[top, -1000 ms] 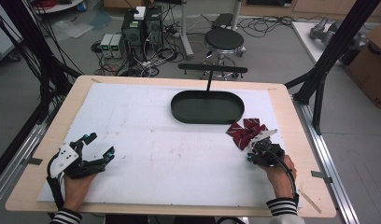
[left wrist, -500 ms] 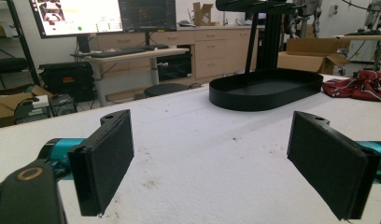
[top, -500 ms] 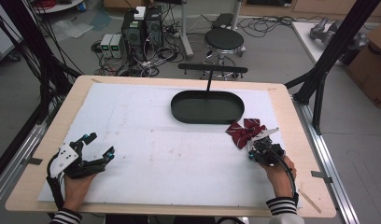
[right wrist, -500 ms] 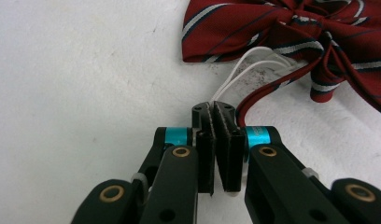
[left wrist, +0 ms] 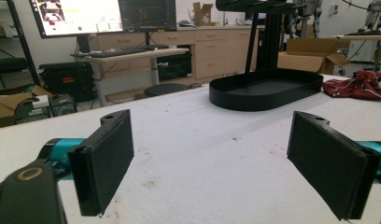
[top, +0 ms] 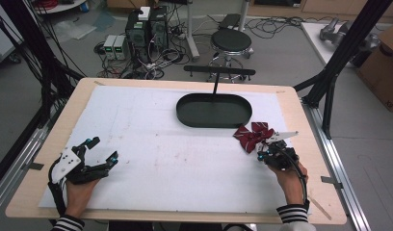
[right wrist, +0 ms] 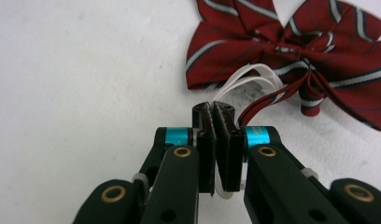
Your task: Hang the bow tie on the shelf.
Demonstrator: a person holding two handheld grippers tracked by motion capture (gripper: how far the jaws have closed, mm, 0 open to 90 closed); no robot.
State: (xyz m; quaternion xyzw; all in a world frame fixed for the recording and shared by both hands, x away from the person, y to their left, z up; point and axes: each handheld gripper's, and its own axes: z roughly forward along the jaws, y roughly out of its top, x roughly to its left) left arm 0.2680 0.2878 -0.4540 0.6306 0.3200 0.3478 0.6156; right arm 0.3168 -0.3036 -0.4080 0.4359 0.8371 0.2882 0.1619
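A dark red striped bow tie [top: 252, 134] lies on the white mat, just right of a black oval tray [top: 209, 111]. My right gripper [top: 263, 151] sits at the tie's near side. In the right gripper view its jaws [right wrist: 215, 109] are shut on the tie's thin white elastic loop [right wrist: 244, 77], with the bow tie [right wrist: 291, 51] spread just beyond the tips. My left gripper [top: 103, 148] rests at the near left of the mat, open, with nothing between its pads [left wrist: 109, 158]. From there the tray [left wrist: 268, 88] and bow tie [left wrist: 361, 86] lie far off.
A black T-shaped stand [top: 218, 72] rises from the tray's far side. The white mat [top: 151, 125] covers a wooden table; black frame posts stand at both sides. A stool [top: 231, 41] and computer boxes are on the floor behind.
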